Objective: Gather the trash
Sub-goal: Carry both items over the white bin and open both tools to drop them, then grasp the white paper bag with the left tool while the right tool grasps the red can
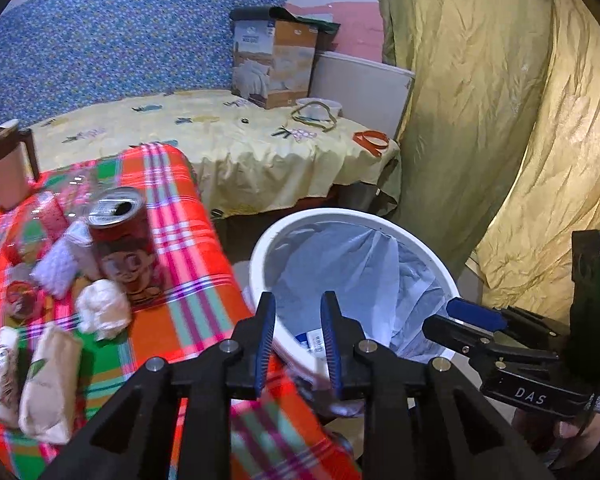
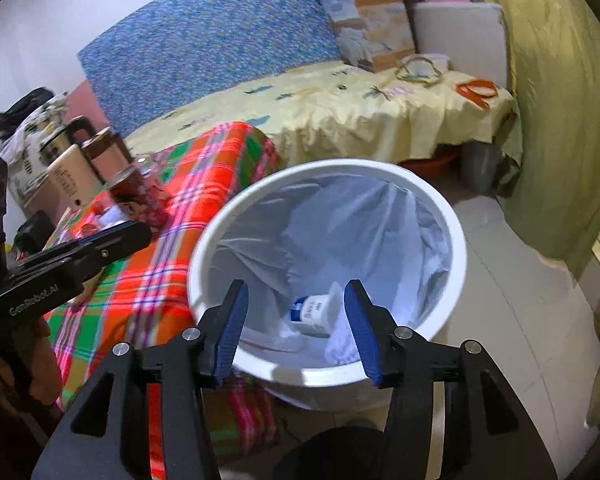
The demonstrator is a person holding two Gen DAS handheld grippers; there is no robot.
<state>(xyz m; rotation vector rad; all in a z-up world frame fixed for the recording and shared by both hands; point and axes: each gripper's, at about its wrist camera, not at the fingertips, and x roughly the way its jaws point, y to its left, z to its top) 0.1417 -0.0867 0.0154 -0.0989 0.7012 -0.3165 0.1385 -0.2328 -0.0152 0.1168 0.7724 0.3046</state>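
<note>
A white bin (image 1: 260, 248) (image 2: 204, 240) with a pale liner stands on the floor beside a table covered in a red, green and orange plaid cloth (image 1: 188, 240). A small blue-and-white container (image 2: 312, 312) lies at the bottom of the bin. On the cloth stand a red drink can (image 1: 124, 240), a crumpled white paper ball (image 1: 104, 308), a brown paper packet (image 1: 50, 380) and a white foam net (image 1: 60, 264). My left gripper (image 1: 299, 344) hangs open and empty over the near rim of the bin. My right gripper (image 2: 298, 320) is open and empty above the bin's mouth.
A bed with a yellow sheet (image 1: 228, 140) lies behind the bin, with a cardboard box (image 1: 274, 64) and orange straps (image 1: 372, 140) on it. A yellow-green curtain (image 1: 500, 120) hangs on the right. A pink lidded cup (image 1: 6, 164) stands at the table's far left.
</note>
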